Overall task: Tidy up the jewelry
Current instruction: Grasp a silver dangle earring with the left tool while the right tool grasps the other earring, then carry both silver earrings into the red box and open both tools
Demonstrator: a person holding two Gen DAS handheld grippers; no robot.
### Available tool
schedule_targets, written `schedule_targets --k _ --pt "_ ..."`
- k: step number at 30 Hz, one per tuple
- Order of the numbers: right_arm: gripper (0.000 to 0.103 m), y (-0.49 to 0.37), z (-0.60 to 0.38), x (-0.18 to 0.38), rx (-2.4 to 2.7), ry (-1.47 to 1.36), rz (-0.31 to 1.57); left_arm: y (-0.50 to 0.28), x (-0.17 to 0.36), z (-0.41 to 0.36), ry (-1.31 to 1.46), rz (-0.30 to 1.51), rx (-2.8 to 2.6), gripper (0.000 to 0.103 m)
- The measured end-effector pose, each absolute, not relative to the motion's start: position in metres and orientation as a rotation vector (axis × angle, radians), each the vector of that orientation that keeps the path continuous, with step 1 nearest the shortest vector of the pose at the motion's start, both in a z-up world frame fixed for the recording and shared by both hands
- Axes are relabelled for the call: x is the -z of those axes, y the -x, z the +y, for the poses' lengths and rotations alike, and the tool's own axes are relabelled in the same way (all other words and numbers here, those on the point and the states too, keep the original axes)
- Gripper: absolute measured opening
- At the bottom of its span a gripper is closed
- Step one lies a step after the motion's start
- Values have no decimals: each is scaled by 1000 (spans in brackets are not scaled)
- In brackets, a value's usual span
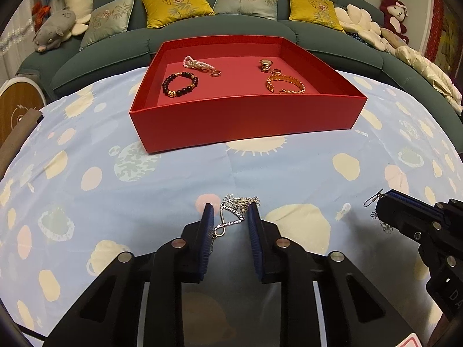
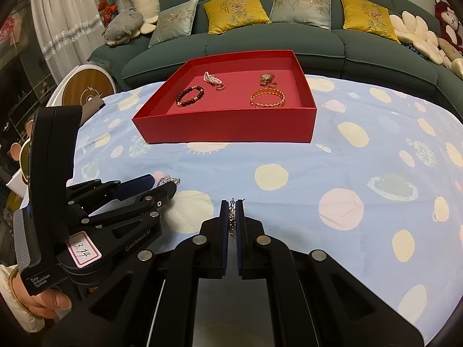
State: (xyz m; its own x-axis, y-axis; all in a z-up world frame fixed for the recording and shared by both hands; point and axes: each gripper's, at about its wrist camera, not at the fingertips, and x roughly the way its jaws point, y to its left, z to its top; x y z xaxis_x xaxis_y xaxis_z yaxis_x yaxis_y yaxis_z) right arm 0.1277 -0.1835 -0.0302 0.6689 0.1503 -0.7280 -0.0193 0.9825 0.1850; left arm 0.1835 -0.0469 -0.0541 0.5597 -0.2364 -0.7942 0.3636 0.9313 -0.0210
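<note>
A red tray (image 1: 246, 118) (image 2: 225, 128) on the table holds a dark bead bracelet (image 1: 180, 84) (image 2: 189, 96), a pearl bracelet (image 1: 196, 63), a gold watch (image 1: 265, 65) and a gold chain bracelet (image 1: 285, 84) (image 2: 267, 97). My left gripper (image 1: 230, 212) (image 2: 162, 185) is open around a silver rhinestone necklace (image 1: 233, 215) lying on the cloth. My right gripper (image 2: 231, 212) (image 1: 385, 202) is shut on a dangling earring (image 2: 231, 217) (image 1: 373, 201), held just above the cloth. A small pale earring (image 1: 343, 209) lies between the grippers.
The table wears a light blue cloth (image 2: 332, 179) with pale dots. A green sofa (image 2: 361, 43) with cushions and plush toys stands behind it. A round wooden object (image 2: 86, 91) leans at the left. A hand (image 2: 49, 300) grips the left tool.
</note>
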Motion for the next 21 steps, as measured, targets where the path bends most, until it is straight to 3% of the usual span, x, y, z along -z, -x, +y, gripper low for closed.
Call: schedule_targets --k 21 --pt "3 -130 -187 13 -101 -190 788 -183 10 -29 17 901 422 15"
